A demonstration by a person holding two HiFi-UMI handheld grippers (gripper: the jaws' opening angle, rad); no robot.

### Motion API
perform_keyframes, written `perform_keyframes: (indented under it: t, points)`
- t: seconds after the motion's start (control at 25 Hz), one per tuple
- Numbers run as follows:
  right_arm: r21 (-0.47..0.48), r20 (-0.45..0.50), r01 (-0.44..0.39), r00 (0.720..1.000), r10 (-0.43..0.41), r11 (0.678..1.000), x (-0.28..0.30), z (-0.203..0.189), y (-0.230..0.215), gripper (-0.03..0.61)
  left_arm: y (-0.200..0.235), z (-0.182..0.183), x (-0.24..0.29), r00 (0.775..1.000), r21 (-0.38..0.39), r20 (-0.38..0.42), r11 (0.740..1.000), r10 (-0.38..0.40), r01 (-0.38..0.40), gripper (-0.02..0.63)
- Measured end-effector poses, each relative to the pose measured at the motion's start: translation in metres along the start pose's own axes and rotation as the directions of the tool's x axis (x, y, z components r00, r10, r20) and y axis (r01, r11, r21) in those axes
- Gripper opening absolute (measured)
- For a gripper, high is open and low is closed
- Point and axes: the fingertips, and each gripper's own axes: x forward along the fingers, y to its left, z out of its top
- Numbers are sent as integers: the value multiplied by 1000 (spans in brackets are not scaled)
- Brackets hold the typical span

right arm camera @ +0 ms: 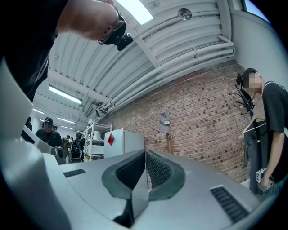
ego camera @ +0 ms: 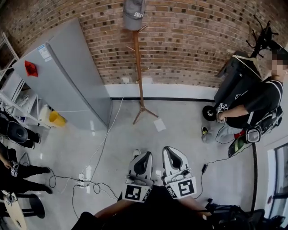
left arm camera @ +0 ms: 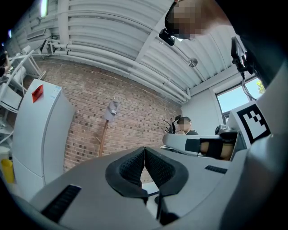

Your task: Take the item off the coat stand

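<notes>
A grey cap hangs on top of a wooden coat stand against the brick wall. The same cap shows far off in the left gripper view, and the cap shows above the jaws in the right gripper view. My left gripper and right gripper are side by side near the bottom of the head view, well short of the stand. Both are shut with nothing between their jaws.
A grey fridge with a red sticker stands left of the stand. A person in black sits at the right by a dark bin. Cables and a power strip lie on the floor. A white paper lies near the stand's base.
</notes>
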Motion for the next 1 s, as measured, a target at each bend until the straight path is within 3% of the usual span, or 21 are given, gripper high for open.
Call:
perform_keyframes:
  t: [0.36,0.68,1.0]
  points:
    - [-40,22,28,999,-27,999,54,3,-23,20,27,-9,50,997,12,-22,997,-75,76,17]
    - [-34,42,31,999,-29,999,157,-2,-50,20,112,1,117,999,6,-16,999,-33,33,17]
    - [-38,56,86,995,-83,996,267,13,-82,20,193,34,197,998,31,-14,997,-68,69,17]
